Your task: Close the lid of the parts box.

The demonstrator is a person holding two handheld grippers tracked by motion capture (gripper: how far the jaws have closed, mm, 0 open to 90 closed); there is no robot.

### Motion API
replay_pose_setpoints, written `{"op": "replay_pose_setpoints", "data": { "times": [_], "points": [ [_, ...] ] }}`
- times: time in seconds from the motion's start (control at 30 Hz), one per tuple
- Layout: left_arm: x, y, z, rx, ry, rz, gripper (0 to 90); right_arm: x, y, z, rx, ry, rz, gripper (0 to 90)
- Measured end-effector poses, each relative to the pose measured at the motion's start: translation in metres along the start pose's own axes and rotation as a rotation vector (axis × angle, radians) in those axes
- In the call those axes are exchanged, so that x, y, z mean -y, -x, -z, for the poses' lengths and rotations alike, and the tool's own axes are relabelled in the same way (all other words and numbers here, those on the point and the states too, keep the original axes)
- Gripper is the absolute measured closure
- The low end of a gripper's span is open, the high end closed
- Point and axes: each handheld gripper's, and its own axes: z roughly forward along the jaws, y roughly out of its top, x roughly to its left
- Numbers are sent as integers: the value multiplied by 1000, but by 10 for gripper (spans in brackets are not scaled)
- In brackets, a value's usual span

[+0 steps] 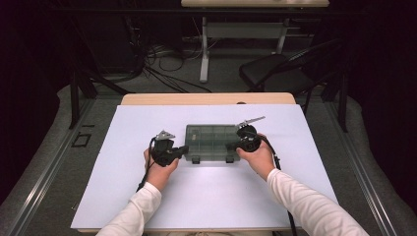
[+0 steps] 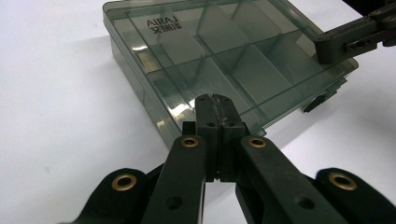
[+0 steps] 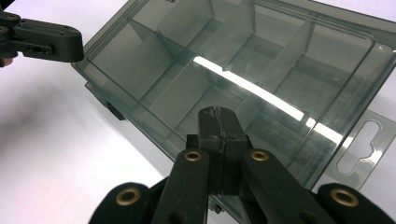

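Observation:
A smoky see-through compartment box (image 1: 211, 140) lies flat with its lid down in the middle of the white sheet (image 1: 147, 196). Its dividers show through the lid, and two dark latches (image 1: 195, 160) face me. My left gripper (image 1: 183, 149) is at the box's left edge, jaws shut with nothing between them. In the left gripper view its tips (image 2: 215, 100) sit at a corner of the box (image 2: 224, 56). My right gripper (image 1: 230, 146) is at the right edge, also shut. Its tips (image 3: 217, 114) lie over the lid (image 3: 243, 70); whether they touch it I cannot tell.
A clear hang tab (image 3: 362, 149) sticks out from one end of the box. The white sheet covers a wooden table (image 1: 206, 99). Beyond it stand a black chair (image 1: 275, 71) and a second table (image 1: 246, 29), with cables (image 1: 162, 64) on the floor.

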Motion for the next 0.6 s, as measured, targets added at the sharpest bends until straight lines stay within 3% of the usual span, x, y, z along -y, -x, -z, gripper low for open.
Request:
{"op": "replay_pose_setpoints", "data": {
  "times": [0.47,0.6],
  "points": [
    [-1,1,10,10,5,0,894,-2,-5,6,-5,27,17,900],
    [-1,2,12,33,0,3,816,-3,-7,9,-6,37,17,880]
  ]
}}
